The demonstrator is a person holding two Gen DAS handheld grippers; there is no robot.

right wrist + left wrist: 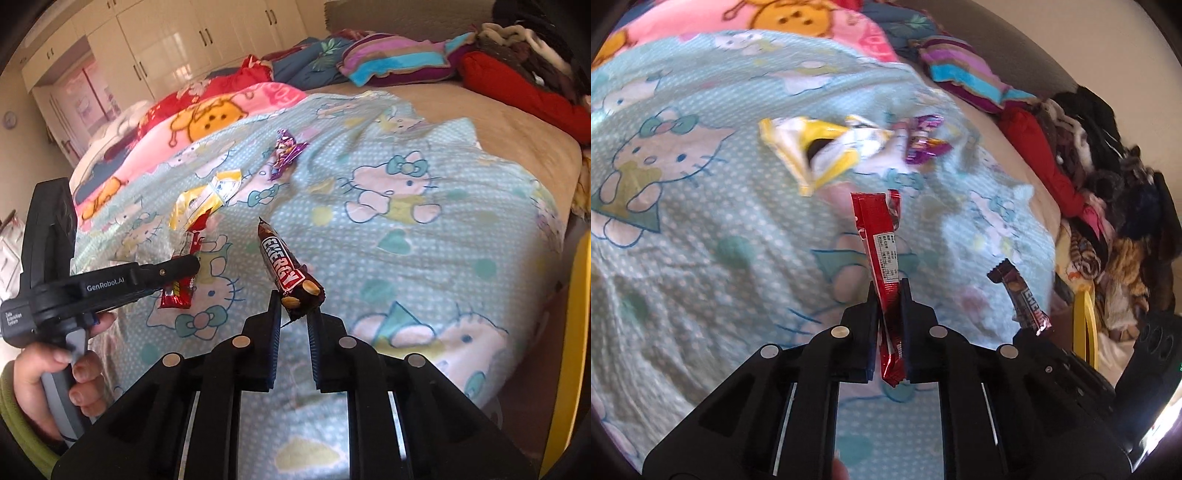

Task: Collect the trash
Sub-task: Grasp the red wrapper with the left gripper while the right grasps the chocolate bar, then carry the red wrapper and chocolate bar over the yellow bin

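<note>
My left gripper [888, 291] is shut on a red wrapper [881, 243] and holds it above the bed; it also shows in the right wrist view [184, 267] with the red wrapper [181, 291]. My right gripper [294, 304] is shut on a brown "Energy" bar wrapper [286, 273], also seen in the left wrist view [1021, 295]. A yellow and white wrapper [816, 147] [207, 195] and a purple wrapper [925, 142] [284, 151] lie on the Hello Kitty blanket [683, 221] [424, 240].
A yellow rim [1084, 325] [569, 332] stands at the bed's right side. Piled clothes [1108, 184] and a striped pillow [399, 61] lie along the far right. A pink cartoon blanket [207, 118] is at the back. White wardrobes [166, 48] line the wall.
</note>
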